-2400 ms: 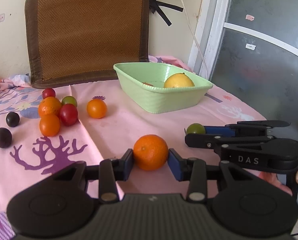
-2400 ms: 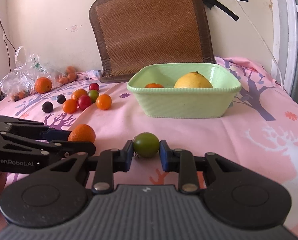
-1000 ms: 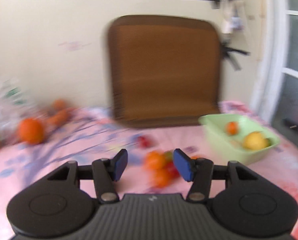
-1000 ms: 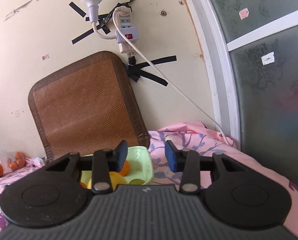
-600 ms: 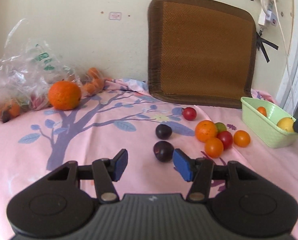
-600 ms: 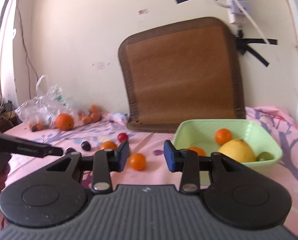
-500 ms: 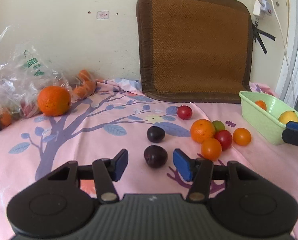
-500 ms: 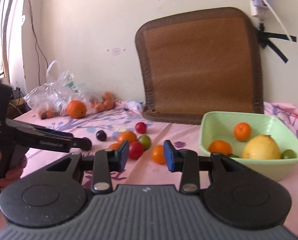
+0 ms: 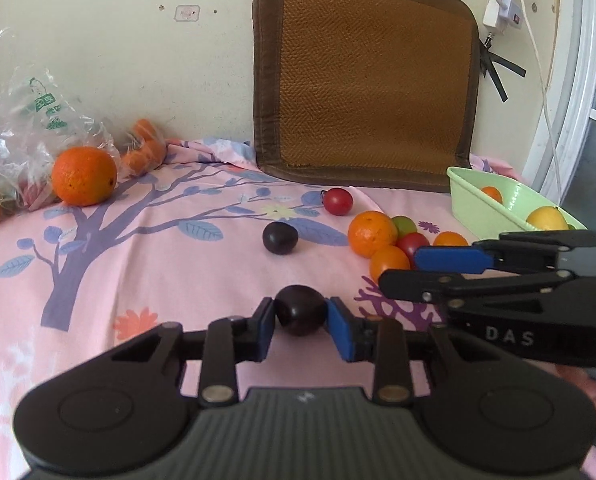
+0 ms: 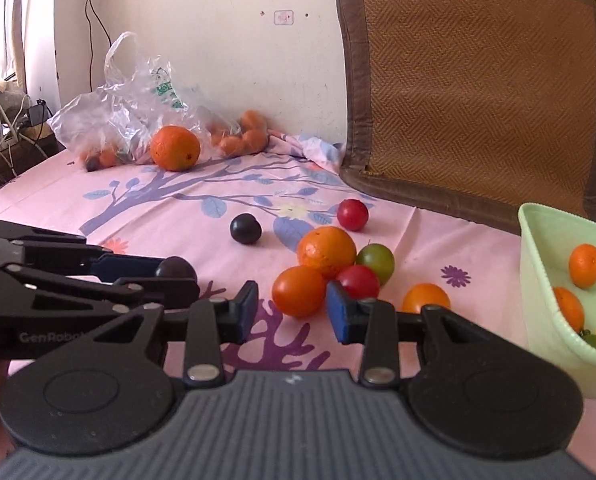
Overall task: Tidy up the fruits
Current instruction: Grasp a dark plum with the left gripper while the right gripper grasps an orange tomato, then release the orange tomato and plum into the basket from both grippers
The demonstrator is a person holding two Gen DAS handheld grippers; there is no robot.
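Dark purple plum is sitting low on the pink tree-print cloth, w/ the left gripper clamping it: both blue pads are pressing its sides, the jaws having just been closing onto it. From the right wrist view that same plum is showing at the tip of the left gripper's black fingers, near the left edge of the fruit cluster.

Right gripper is hanging w/ jaws parted and nothing gripped; a small orange fruit is lying just beyond the gap btwn its pads, no pad pressing on it. In the left wrist view the right gripper is reaching in from the right, tips near the cluster.

Cluster: bigger orange, green fruit and red fruit are bunching together, touching or nearly so, w/ another small orange fruit just to their right. A second dark plum is lying apart, further back, and a red cherry tomato is sitting behind the cluster.

Pale green basket is standing at the right, holding two small oranges, a yellow fruit and a bit of green. Far left, a big orange is resting against a clear plastic bag. Woven brown mat is leaning on the wall.
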